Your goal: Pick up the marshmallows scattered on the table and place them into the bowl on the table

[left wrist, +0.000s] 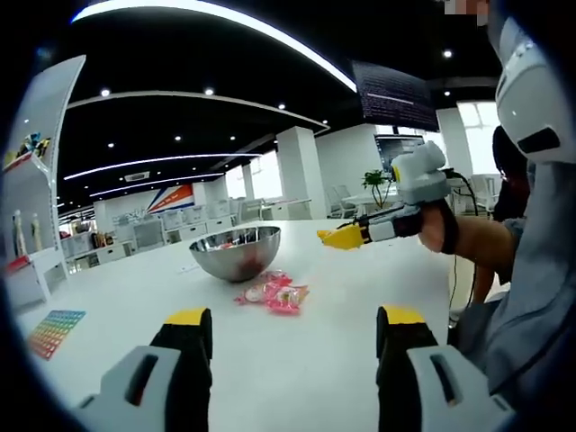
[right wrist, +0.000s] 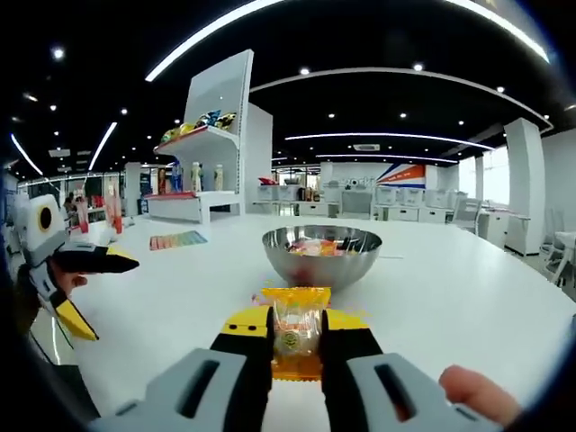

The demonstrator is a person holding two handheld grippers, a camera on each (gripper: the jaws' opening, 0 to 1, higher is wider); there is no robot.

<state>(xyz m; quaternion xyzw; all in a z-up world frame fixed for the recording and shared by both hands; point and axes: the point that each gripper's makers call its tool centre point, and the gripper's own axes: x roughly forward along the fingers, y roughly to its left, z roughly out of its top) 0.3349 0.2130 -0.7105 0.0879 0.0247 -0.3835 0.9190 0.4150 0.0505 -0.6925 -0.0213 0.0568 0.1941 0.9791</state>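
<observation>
No text, label or number can be read anywhere.

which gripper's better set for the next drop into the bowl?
Right, probably. The right gripper is shut on a yellow-wrapped marshmallow, with the bowl straight ahead. The left gripper is open, holding nothing, short of the pink packets beside the bowl.

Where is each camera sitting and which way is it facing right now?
Left gripper view: rides on the left tongs, open, facing across the white table to the bowl and pink marshmallows; the right tongs and a hand enter from the right.
Right gripper view: rides on the right tongs, shut on a yellow marshmallow, facing the bowl head-on; the left tongs show at the left, a fingertip low right.
Shared: bowl, table, each other's tongs.
</observation>
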